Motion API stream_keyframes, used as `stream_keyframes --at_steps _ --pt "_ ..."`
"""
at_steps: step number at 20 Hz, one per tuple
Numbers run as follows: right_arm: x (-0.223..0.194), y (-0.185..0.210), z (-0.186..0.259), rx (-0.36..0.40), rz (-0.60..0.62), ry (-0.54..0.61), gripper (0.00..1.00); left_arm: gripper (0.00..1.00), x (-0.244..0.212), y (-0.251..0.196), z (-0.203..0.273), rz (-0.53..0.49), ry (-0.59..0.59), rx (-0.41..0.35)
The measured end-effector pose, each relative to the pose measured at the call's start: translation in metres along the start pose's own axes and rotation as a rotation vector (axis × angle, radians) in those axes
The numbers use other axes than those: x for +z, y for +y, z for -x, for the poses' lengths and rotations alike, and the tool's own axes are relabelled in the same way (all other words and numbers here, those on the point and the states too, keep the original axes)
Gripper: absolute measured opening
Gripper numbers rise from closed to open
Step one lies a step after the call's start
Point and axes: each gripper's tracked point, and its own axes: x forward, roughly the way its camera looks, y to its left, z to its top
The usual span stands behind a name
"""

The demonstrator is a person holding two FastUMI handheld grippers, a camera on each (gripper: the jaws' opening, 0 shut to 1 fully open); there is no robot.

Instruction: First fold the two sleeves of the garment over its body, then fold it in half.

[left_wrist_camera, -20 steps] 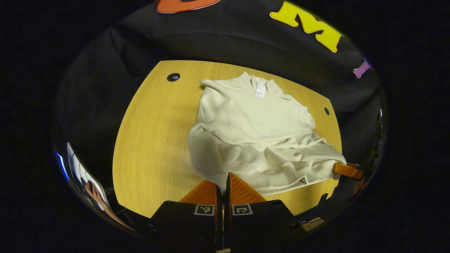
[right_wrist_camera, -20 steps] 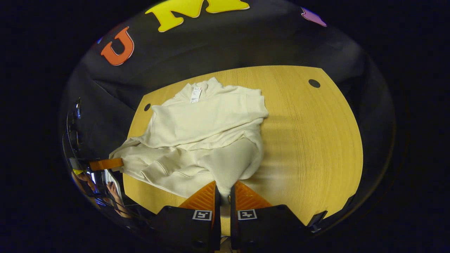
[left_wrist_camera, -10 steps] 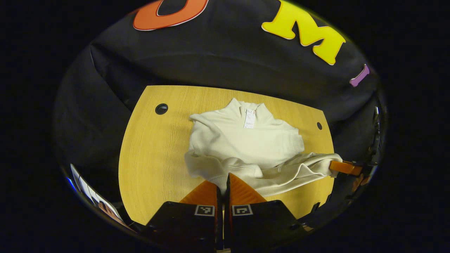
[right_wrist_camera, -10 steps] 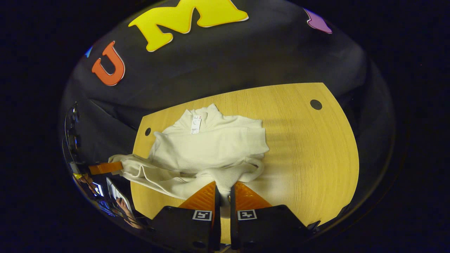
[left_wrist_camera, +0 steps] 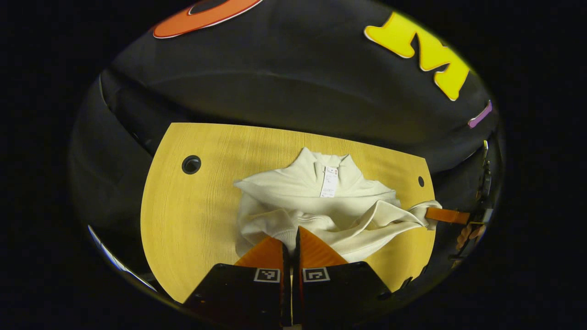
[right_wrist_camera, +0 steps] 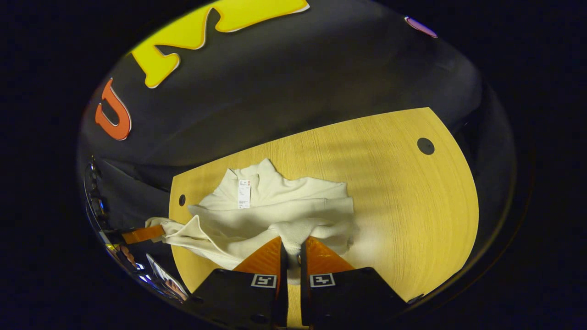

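A cream sweatshirt [left_wrist_camera: 293, 195] lies on the yellow wooden table [left_wrist_camera: 192, 215], collar and white tag [left_wrist_camera: 329, 182] at the far side and sleeves folded over its body. My left gripper [left_wrist_camera: 290, 236] is shut on one corner of the hem, which is raised off the table. In the right gripper view the sweatshirt [right_wrist_camera: 293, 201] is bunched, and my right gripper [right_wrist_camera: 292, 245] is shut on the other hem corner. Each gripper also appears across from the other: the right gripper [left_wrist_camera: 440, 215] and the left gripper [right_wrist_camera: 142, 234], both pinching cloth. The lower half hangs as a loose band above the chest.
The table has round cable holes near its far corners [left_wrist_camera: 191, 164] [left_wrist_camera: 421, 181] [right_wrist_camera: 425, 145]. Bare tabletop [right_wrist_camera: 403, 197] spreads to the right of the garment. A hand [left_wrist_camera: 465, 236] holds the right gripper at the table's edge. Black cloth wall stands behind.
Both grippers have raised the hem and carried it toward the collar. The lower half now bunches over the chest, and less of the body lies flat.
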Motion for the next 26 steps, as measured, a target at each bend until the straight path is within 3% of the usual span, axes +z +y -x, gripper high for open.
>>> stream_keyframes --at_steps 4,8,11,12,13,14,15,16,18,20,21,23,24,25,26 --pt "0.012 0.005 -0.028 -0.004 -0.019 -0.015 0.11 0.06 0.000 0.007 -0.032 -0.031 -0.003 0.024" --pt "0.012 0.005 -0.022 -0.023 -0.036 -0.058 0.11 0.07 0.012 0.007 -0.050 0.002 -0.069 0.004" --pt "0.011 0.005 -0.024 -0.026 -0.043 -0.082 0.14 0.19 0.019 0.004 -0.055 0.003 -0.095 -0.013" --pt "0.010 0.006 -0.026 -0.025 -0.035 -0.085 0.14 0.28 0.024 0.002 -0.055 -0.005 -0.112 -0.020" --pt "0.009 0.007 -0.025 -0.026 -0.024 -0.093 0.18 0.36 0.027 -0.002 -0.054 -0.010 -0.126 -0.025" --pt "0.012 0.006 -0.026 -0.033 -0.015 -0.116 0.22 0.77 0.029 -0.005 -0.054 -0.008 -0.134 -0.033" --pt "0.018 0.006 -0.018 -0.041 -0.006 -0.145 0.32 0.76 0.028 -0.005 -0.052 0.001 -0.137 -0.033" --pt "0.021 0.007 -0.014 -0.035 0.001 -0.163 0.32 0.91 0.026 -0.005 -0.053 0.012 -0.134 -0.032" --pt "0.025 0.009 -0.006 -0.030 0.022 -0.185 0.36 0.97 0.022 -0.005 -0.052 0.039 -0.130 -0.040" --pt "0.030 0.010 0.000 -0.028 0.051 -0.213 0.54 0.97 0.023 -0.005 -0.046 0.033 -0.163 -0.034" --pt "0.031 0.005 0.004 -0.044 0.075 -0.235 0.72 0.97 0.027 -0.005 -0.040 0.013 -0.193 -0.026" --pt "0.037 0.007 0.019 -0.057 0.117 -0.284 0.76 0.98 0.031 -0.005 -0.024 -0.035 -0.245 0.002" --pt "0.038 0.010 0.025 -0.054 0.135 -0.303 0.81 0.99 0.034 -0.005 -0.016 -0.051 -0.272 0.014" --pt "0.037 0.013 0.034 -0.049 0.152 -0.323 0.92 0.99 0.036 -0.008 -0.006 -0.063 -0.303 0.021" --pt "0.038 0.016 0.039 -0.046 0.175 -0.341 0.95 0.99 0.039 -0.008 0.005 -0.071 -0.335 0.029"
